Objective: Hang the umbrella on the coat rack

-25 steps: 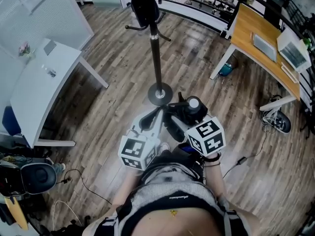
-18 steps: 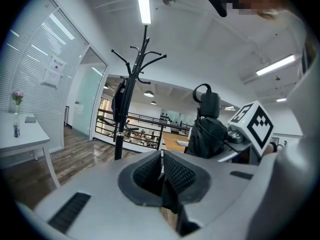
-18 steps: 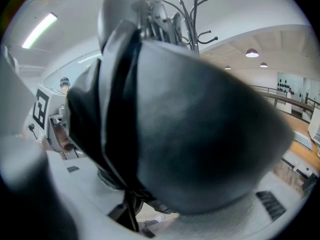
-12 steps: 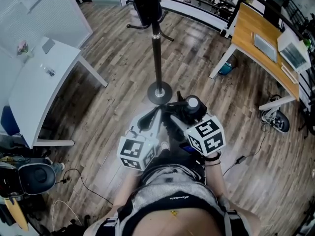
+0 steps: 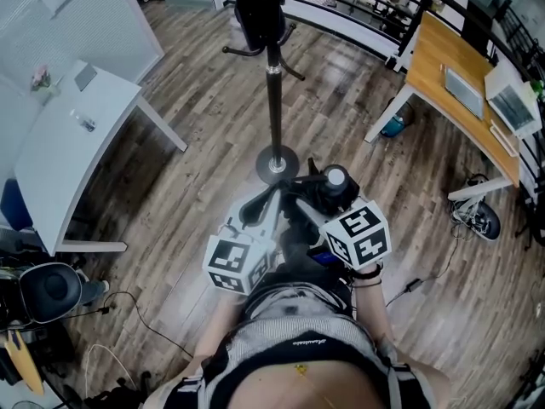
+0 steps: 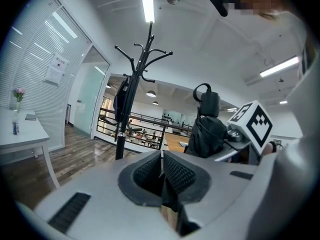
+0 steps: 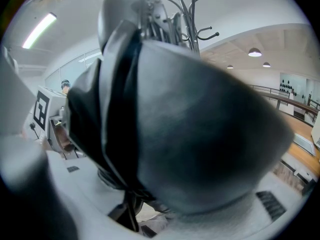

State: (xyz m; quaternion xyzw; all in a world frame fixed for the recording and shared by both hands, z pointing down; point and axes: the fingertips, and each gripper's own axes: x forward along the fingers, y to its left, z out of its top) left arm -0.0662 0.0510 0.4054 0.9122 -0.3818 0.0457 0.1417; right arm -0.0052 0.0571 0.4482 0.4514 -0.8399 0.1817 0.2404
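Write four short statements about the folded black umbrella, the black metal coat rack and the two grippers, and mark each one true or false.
1. The right gripper is clamped on the folded black umbrella. True.
2. The umbrella hangs on the black metal coat rack. False: it is in the right gripper, apart from the rack.
3. The left gripper has its jaws wide apart. False: they are together, with nothing between them.
4. A dark hanging item is on the rack's top. True.
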